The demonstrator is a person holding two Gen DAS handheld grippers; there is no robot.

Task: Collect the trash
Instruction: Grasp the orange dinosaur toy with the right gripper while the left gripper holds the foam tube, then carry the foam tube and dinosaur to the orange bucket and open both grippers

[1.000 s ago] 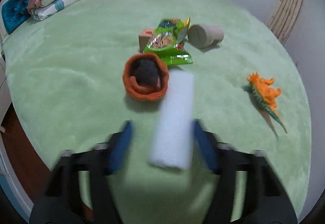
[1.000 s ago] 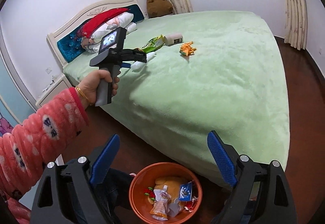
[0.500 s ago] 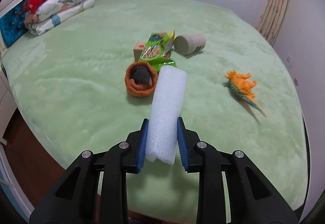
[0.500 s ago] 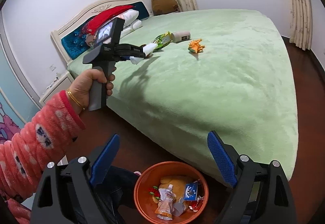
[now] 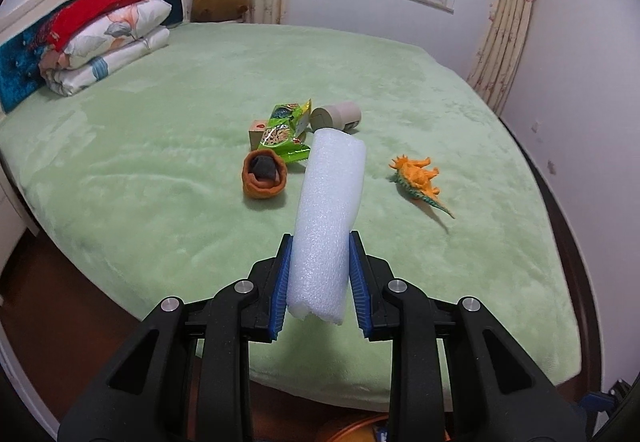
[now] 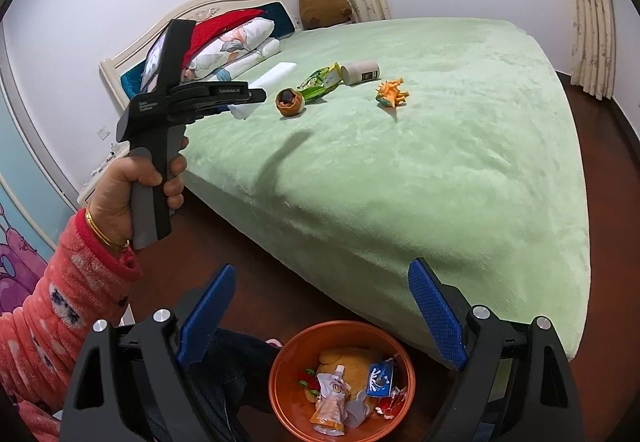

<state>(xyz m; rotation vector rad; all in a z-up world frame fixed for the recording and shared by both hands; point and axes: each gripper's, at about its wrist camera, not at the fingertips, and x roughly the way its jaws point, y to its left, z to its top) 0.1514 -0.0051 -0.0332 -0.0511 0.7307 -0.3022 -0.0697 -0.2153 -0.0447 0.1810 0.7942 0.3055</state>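
Step in hand: carrying picked-up trash off the bed (image 5: pixel 160 169) toward the bin.
Left gripper (image 5: pixel 320 282): clamped on the white foam roll (image 5: pixel 328 217), which is clear of the bedspread, near the bed's near edge.
Right gripper (image 6: pixel 320 322): jaws wide, empty, above the orange bin (image 6: pixel 280 382) on the floor.
Next move: I judge the roll must go over the bin, then be let go.
Left on bed: green snack bag (image 5: pixel 286 137), near the middle.

We see a white foam roll (image 5: pixel 328 217) lifted clear of the bed. On the green blanket lie a green snack bag (image 5: pixel 285 133), a small carton (image 5: pixel 256 130) and a tipped cup (image 5: pixel 335 116). An orange bin (image 6: pixel 341 380) on the floor holds wrappers.
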